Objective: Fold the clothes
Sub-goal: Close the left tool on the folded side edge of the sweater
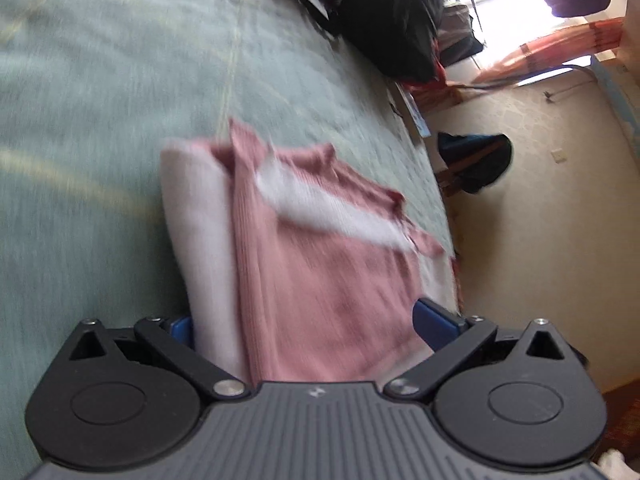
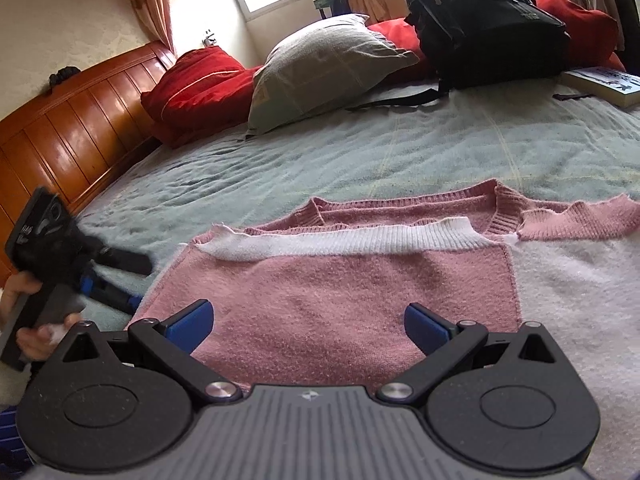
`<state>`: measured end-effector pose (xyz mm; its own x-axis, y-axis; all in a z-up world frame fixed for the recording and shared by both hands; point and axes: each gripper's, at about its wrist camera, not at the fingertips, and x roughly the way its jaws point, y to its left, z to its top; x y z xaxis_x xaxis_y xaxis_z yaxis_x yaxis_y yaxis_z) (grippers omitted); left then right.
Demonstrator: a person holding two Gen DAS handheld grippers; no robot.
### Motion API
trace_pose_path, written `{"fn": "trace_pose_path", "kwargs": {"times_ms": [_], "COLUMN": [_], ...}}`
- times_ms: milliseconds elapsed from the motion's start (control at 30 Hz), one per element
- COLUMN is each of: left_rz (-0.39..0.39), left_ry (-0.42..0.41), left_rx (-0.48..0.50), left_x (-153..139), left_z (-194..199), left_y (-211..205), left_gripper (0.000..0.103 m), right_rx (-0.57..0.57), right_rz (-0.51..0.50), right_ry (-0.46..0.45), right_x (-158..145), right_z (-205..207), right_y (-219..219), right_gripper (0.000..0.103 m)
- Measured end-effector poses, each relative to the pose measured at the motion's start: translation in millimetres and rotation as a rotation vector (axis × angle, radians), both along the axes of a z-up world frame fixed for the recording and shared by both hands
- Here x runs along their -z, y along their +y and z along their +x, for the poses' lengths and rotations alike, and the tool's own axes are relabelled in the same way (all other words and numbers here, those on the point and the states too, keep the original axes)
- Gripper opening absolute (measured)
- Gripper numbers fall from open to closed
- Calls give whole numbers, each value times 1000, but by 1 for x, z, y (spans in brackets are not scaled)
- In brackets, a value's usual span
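A pink and white knit sweater (image 2: 360,280) lies partly folded on the pale green bed cover (image 2: 400,140), its white ribbed band across the pink panel. My right gripper (image 2: 308,326) hovers open over its near edge, blue pads wide apart and holding nothing. In the left wrist view the sweater (image 1: 320,280) is blurred and lies between the spread fingers of my left gripper (image 1: 308,320), which is open. That left gripper (image 2: 108,276) also shows at the sweater's left edge in the right wrist view, held by a hand (image 2: 28,344).
A black backpack (image 2: 480,20), a grey pillow (image 2: 320,64), red cushions (image 2: 192,92) and a book (image 2: 608,84) sit at the bed's far side. A wooden headboard (image 2: 72,120) runs along the left. The bed edge drops to the floor (image 1: 540,240), where a dark bag (image 1: 476,160) lies.
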<state>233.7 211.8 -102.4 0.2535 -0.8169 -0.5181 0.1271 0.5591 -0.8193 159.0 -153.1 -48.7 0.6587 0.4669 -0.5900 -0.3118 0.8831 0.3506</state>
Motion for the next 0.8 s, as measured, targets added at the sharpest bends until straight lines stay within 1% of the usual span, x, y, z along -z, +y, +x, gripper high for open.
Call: {"fn": "trace_pose_path", "kwargs": {"times_ms": [33,100,167,267,367,400,433,500,567,600,633,667,700,767,800], "left_rz": [-12,-6,-18,-67,-77,-71,-72,-116,-111,-117,-131,-128,-121,-81,-69], "left_ry": [1,-4,8,31,40,30,22,22,-15,-10,15,35,53,62,59], "left_rx": [24,54,49,1,-17,-13,-3,48,76,64,35,12,-8,-13,-11], "left_x": [0,1,6,15,16,15,13,13,14,17,21,23,24,25,24], "left_z": [-5,-9,-1,17,23,21,16,3,-5,-4,1,5,10,16,17], "left_y": [0,-4,-6,-5,-7,-9,-11,-13,-11,-8,-5,-3,-2,-4,-5], "left_gripper": [102,102,102,102,102,102,102,102,102,100,99,94,87,80,79], "right_rx": [-2,-2,2,5,12,15,17,11,0,-5,-8,-11,-14,-17,-19], "right_rz": [0,-3,-4,-6,-11,-12,-11,-6,-11,-14,-18,-22,-26,-26,-26], "right_ry": [-1,-1,-2,-10,-19,-22,-17,-4,-3,-3,-2,-1,1,7,10], "right_x": [-1,-1,-1,-3,-4,-4,-3,-1,0,1,1,2,3,5,5], "right_z": [0,0,-1,-3,-5,-5,-5,-4,-4,-3,-3,-3,-3,-3,-3], "right_y": [0,-1,-1,-2,-3,-4,-5,-5,-4,-3,-2,-1,0,0,0], "right_gripper": [103,103,103,103,103,103,103,103,103,103,103,103,103,103,103]}}
